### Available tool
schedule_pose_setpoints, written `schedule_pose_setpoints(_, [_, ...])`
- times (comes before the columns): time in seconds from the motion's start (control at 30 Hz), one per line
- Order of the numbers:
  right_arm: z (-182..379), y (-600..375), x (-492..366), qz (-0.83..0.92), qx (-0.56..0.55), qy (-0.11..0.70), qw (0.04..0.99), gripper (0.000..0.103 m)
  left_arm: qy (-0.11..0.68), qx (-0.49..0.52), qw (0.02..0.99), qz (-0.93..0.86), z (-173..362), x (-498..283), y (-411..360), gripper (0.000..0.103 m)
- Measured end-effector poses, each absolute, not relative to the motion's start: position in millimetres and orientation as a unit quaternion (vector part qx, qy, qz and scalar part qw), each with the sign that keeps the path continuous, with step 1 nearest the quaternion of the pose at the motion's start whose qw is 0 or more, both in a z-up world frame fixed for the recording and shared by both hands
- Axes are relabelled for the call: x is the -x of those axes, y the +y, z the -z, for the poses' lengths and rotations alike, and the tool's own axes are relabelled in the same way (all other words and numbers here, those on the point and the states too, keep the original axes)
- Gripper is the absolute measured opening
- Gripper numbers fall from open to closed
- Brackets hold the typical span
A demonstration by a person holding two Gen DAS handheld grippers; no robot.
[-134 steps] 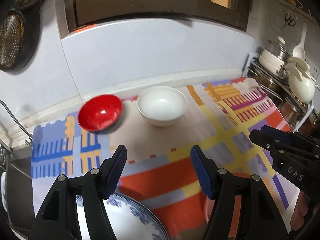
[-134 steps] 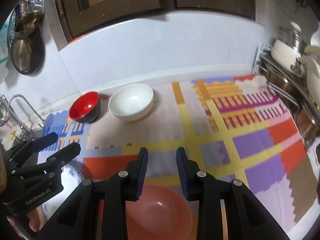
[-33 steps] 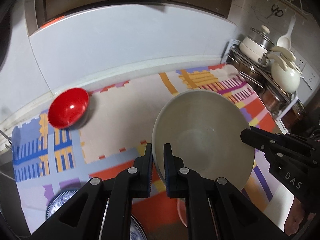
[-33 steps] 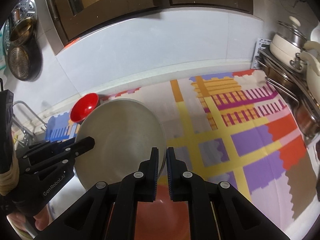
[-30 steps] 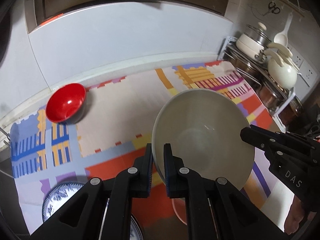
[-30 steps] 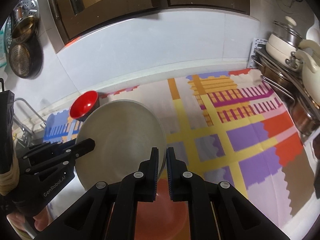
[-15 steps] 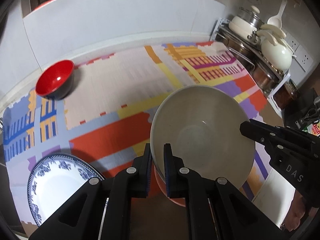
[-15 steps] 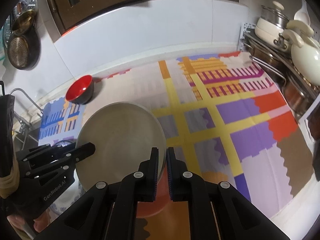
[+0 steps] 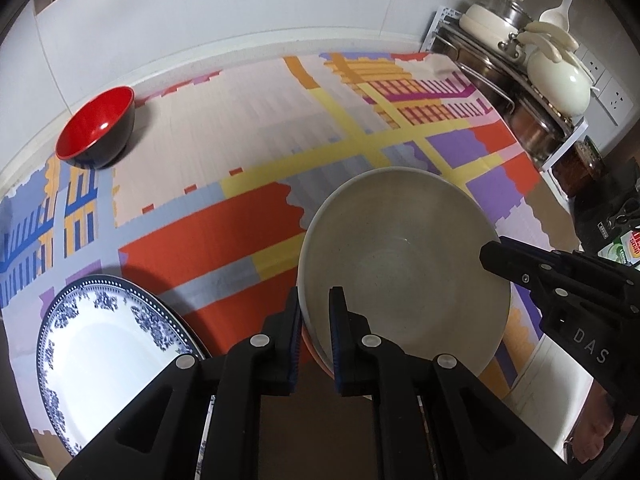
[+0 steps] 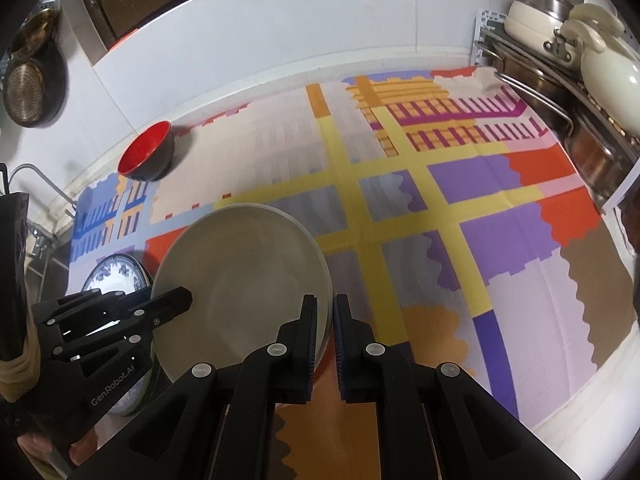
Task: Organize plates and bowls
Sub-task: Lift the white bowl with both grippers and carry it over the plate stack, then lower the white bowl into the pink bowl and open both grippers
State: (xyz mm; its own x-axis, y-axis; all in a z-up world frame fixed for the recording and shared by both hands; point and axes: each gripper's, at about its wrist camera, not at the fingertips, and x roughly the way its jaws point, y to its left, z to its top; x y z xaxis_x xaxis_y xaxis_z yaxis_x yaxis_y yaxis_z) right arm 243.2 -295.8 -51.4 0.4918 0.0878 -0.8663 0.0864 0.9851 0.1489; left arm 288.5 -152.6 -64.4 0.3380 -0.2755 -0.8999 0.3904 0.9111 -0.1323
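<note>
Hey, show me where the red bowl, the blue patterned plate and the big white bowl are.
red bowl [image 9: 94, 124], left wrist view, on its red inside.
blue patterned plate [image 9: 108, 360], left wrist view, on its white center.
big white bowl [image 10: 240, 280], right wrist view, on its inner wall.

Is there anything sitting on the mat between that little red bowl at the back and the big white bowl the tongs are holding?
Nothing: in the left wrist view, only bare patterned mat lies between the red bowl and the white bowl.
</note>
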Motion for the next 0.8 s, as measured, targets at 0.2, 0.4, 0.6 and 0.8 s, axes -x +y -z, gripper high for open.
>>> schedule_pose_setpoints(0.2, [57.7, -295.1, -242.6, -0.002, -0.085, 0.512, 0.855, 0.010, 0.544, -0.055, 0.812, 0.202, 69.8, -287.0, -153.3, 0.016])
schedule_pose_setpoints(0.4, [62.8, -294.6, -243.1, -0.005, -0.088, 0.519, 0.850, 0.010, 0.544, -0.055, 0.813, 0.201, 70.7, -286.6, -153.1, 0.020])
schedule_pose_setpoints(0.6, [66.7, -293.9, -243.0, -0.008, -0.095, 0.525, 0.846, 0.011, 0.545, -0.056, 0.811, 0.207, 72.0, -285.9, -153.8, 0.026])
schedule_pose_setpoints(0.8, [70.8, -295.6, -242.4, 0.001, -0.098, 0.531, 0.842, 0.013, 0.545, -0.052, 0.810, 0.212, 71.9, -286.9, -153.7, 0.036])
